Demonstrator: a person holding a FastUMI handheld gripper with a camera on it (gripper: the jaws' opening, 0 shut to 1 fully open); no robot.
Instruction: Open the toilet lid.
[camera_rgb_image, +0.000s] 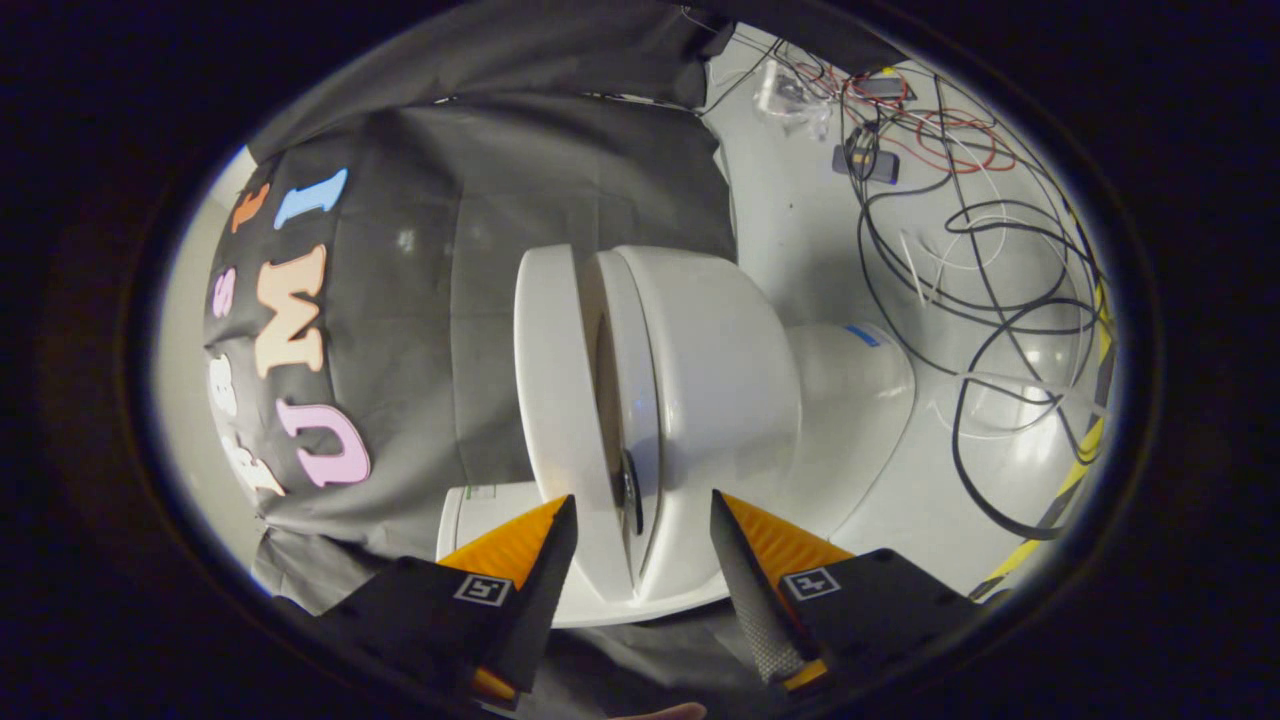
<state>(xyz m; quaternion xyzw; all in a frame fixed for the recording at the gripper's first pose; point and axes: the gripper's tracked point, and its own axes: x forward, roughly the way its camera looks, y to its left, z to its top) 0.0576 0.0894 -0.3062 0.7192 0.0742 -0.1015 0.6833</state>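
1. The view is rolled sideways: the black cloth wall (520, 190) fills the left part, and the pale glossy floor (800, 250) runs off to the right.
2. A white toilet (700, 380) stands on that floor with its back toward the cloth wall, so it appears lying on its side.
3. The toilet lid (550, 400) is the leftmost slab of the toilet, tilted a little away from the seat (635, 400), with a dark wedge-shaped gap between the two.
4. Right of the seat comes the rounded bowl, then the narrower base, which bears a small blue mark (862, 335).
5. Further right, loose black, white and red cables (1000, 300) sprawl over the floor, with a yellow strip (1075, 470) along its far edge and a small dark device (866, 160) near the cables' upper end.
6. The gripper (640, 530) holds its two orange-backed fingers (520, 545) well apart, clamped on nothing.
7. The near edges of the lid and seat sit between the fingertips, just ahead of them; whether either finger touches the lid cannot be told.
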